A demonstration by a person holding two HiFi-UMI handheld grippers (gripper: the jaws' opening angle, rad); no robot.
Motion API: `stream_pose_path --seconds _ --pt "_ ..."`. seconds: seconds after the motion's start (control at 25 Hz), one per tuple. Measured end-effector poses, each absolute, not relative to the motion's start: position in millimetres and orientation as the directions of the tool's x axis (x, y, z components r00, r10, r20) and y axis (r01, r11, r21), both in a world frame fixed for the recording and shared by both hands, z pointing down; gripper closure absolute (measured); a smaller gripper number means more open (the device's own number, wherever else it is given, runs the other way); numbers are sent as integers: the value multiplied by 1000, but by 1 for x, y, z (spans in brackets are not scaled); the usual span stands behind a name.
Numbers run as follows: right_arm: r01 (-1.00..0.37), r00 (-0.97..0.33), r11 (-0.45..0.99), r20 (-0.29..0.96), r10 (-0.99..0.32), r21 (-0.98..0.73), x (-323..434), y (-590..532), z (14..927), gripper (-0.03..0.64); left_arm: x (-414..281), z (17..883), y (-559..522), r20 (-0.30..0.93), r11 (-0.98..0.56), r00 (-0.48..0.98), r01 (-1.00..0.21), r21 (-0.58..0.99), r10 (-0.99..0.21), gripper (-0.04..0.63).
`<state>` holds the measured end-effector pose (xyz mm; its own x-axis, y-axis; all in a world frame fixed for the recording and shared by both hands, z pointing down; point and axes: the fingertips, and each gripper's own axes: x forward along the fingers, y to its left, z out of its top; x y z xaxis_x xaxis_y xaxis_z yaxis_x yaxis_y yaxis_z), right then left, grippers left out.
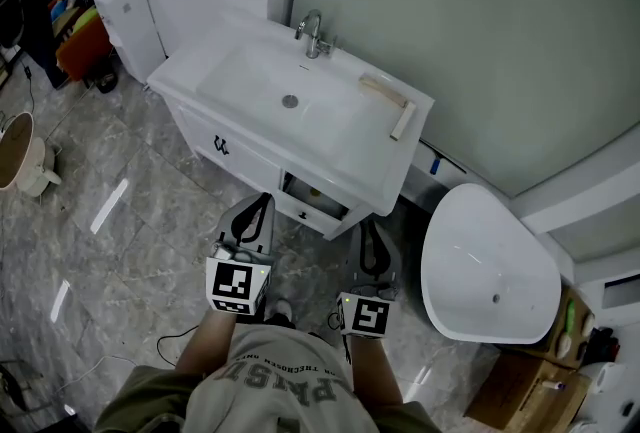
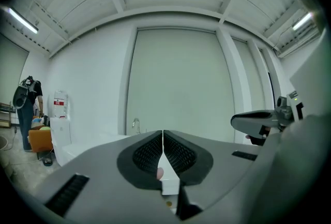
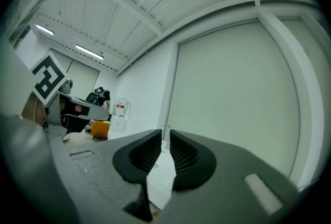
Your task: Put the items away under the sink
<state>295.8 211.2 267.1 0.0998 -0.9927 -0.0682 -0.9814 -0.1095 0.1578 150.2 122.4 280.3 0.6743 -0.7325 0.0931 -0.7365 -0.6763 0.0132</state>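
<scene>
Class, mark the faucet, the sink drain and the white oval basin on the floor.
faucet [image 1: 313,29]: head view, on its curved spout.
sink drain [image 1: 289,102]: head view, on the metal ring.
white oval basin [image 1: 470,246]: head view, on its bare inner surface.

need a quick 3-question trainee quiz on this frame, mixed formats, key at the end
1. True or false: the left gripper holds an item.
2. Where does the beige tool lie? A: in the basin. B: on the counter, right of the basin. C: on the floor.
3. One word: what stands at the back edge of the sink?

Key: 1 false, its jaws are together with nothing between them. 2 B. 3 the faucet.
</scene>
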Motion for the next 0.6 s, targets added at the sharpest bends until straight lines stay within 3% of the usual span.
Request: stream_pose_path --seconds 0.04,0.08,0.6 --pt "-980 99 -110 -71 -993 168 295 211 265 567 150 276 123 78 -675 673 -738 11 -735 581" --pt "-978 98 -110 -73 -992 178 294 212 264 615 149 273 123 65 -674 673 -739 9 -737 584" --pt "-983 104 -128 -178 -979 131 284 215 225 617 154 244 136 -39 -694 694 -720 -7 -719 584"
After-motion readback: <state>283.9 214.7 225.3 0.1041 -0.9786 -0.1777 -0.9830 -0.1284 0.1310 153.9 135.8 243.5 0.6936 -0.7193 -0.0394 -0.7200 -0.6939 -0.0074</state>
